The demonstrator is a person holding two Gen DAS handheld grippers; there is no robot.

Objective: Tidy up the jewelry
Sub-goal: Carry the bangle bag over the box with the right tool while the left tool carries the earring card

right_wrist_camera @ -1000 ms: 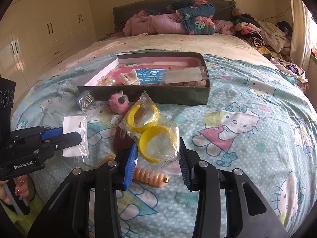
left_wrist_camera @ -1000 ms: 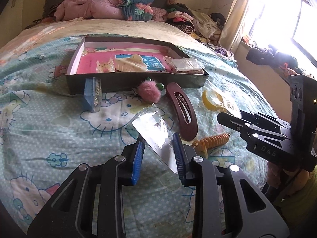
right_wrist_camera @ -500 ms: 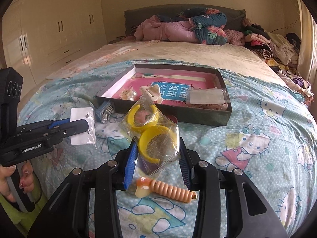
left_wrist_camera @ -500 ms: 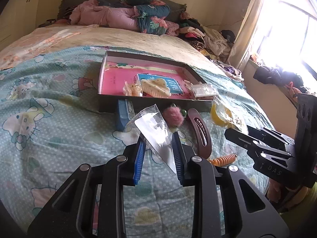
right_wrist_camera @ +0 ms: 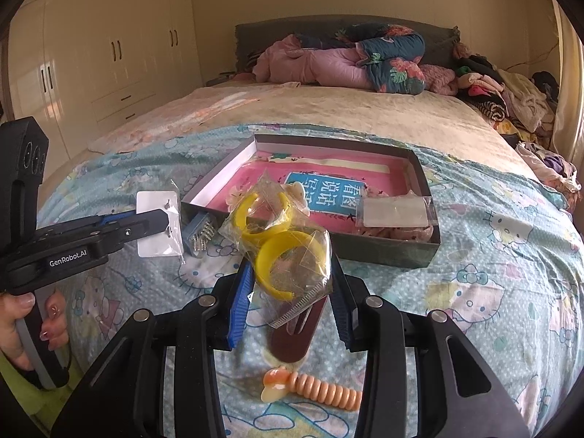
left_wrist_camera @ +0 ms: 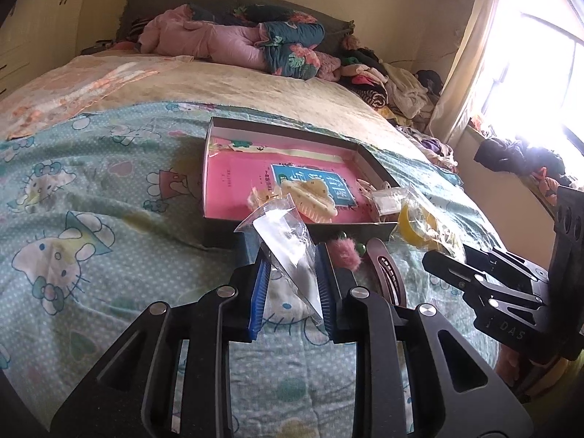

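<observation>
My left gripper (left_wrist_camera: 292,261) is shut on a clear bag with a white earring card (left_wrist_camera: 290,252), held above the bed short of the box; it also shows in the right wrist view (right_wrist_camera: 158,224). My right gripper (right_wrist_camera: 290,273) is shut on a clear bag of yellow hair clips (right_wrist_camera: 281,241), seen from the left wrist too (left_wrist_camera: 419,224). The dark box with a pink liner (right_wrist_camera: 383,250) lies ahead, holding a cream claw clip (left_wrist_camera: 314,197) and a small clear packet (right_wrist_camera: 394,211).
On the Hello Kitty blanket in front of the box lie a maroon barrette (left_wrist_camera: 387,273), a pink pompom tie (left_wrist_camera: 345,253), a blue clip card (right_wrist_camera: 199,233) and an orange spiral clip (right_wrist_camera: 317,392). Piled clothes (right_wrist_camera: 511,102) sit at the far right. A wardrobe (right_wrist_camera: 91,58) stands left.
Both grippers have risen and moved toward the box with their bags still held. The left gripper has swung so the box now lies straight ahead.
</observation>
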